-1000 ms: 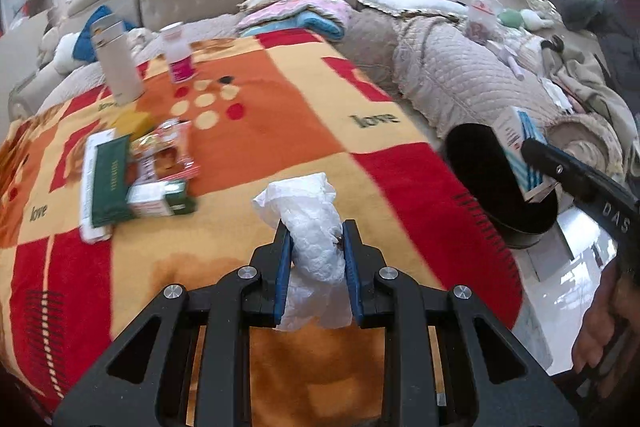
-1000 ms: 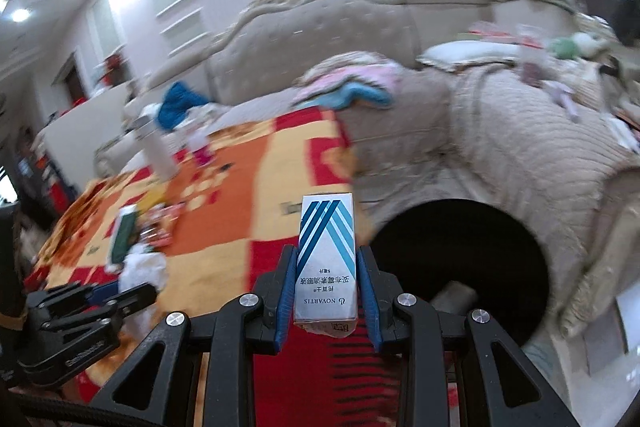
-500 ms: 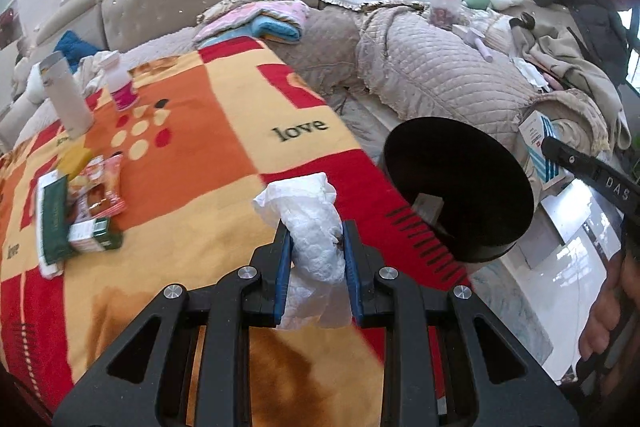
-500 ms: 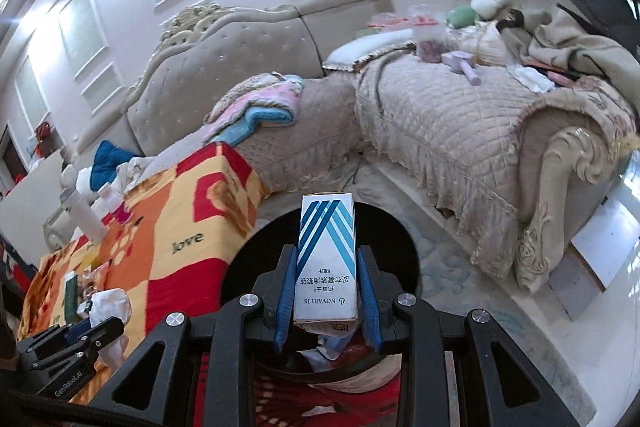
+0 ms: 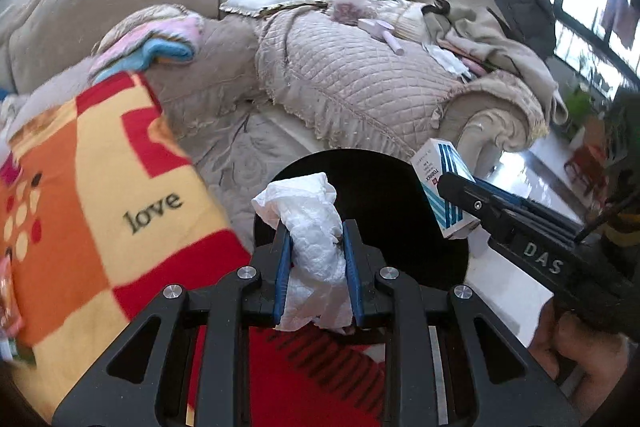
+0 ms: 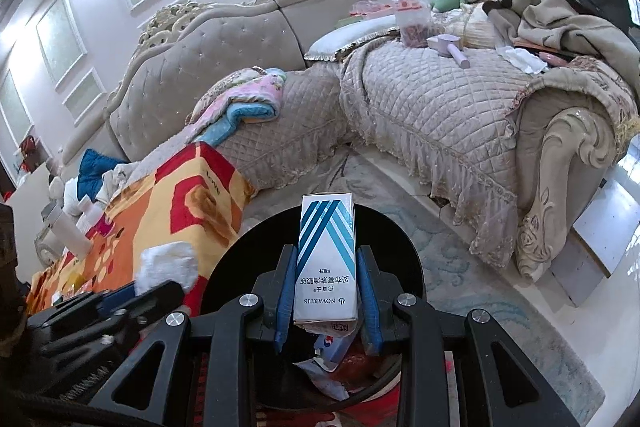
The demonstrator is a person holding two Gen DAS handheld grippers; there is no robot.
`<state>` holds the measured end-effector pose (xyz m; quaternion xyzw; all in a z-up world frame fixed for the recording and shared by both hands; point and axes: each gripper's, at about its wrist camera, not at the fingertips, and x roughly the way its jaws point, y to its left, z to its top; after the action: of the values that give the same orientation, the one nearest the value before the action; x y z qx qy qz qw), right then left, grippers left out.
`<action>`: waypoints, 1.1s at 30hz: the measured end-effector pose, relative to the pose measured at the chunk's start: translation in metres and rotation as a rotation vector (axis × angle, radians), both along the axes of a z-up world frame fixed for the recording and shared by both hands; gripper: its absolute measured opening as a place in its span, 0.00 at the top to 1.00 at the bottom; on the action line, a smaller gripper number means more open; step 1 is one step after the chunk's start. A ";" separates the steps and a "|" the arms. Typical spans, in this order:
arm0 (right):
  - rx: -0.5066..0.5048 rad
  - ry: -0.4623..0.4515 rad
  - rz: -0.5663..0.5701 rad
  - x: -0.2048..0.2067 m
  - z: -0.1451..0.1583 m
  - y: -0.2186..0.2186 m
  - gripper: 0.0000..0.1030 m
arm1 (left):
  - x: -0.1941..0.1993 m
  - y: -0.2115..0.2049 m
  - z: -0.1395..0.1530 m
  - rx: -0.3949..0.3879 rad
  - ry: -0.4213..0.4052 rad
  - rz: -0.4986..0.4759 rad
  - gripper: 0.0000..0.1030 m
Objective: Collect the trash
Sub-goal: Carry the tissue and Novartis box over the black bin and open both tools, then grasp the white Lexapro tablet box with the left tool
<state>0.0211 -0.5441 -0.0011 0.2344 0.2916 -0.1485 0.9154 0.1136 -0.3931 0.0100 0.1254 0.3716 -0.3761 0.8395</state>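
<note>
My left gripper (image 5: 316,227) is shut on a crumpled white tissue (image 5: 310,215) and holds it over the near rim of a round black trash bin (image 5: 384,195). My right gripper (image 6: 326,259) is shut on a white and blue medicine box (image 6: 326,267), held over the same bin (image 6: 240,267), which has wrappers at its bottom (image 6: 332,359). In the left wrist view the box (image 5: 440,191) and the right gripper (image 5: 448,187) hang over the bin's right rim. In the right wrist view the tissue (image 6: 168,263) sits at the bin's left rim.
A table under an orange, yellow and red blanket (image 5: 100,195) lies left of the bin, with bottles (image 6: 70,231) at its far end. A beige quilted sofa (image 5: 360,75) with clutter runs behind and to the right. A pale rug (image 6: 480,287) lies under the bin.
Both grippers have swung right from over the blanket to above the black bin, each still holding its item. The bin now lies directly under them.
</note>
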 end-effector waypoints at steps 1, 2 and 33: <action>0.008 0.001 0.001 0.001 -0.001 -0.001 0.72 | 0.001 -0.003 -0.002 0.007 0.001 -0.004 0.76; 0.011 0.006 0.001 0.003 -0.002 -0.001 0.72 | 0.004 -0.007 -0.005 0.015 0.010 -0.006 0.73; -0.062 -0.017 0.490 0.071 0.011 0.202 0.54 | 0.016 0.347 0.001 -0.071 -0.022 0.671 0.44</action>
<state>0.0926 -0.3422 0.0098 0.1298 0.3272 0.0711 0.9333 0.1292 -0.0458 0.0109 -0.0291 0.3697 -0.0902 0.9243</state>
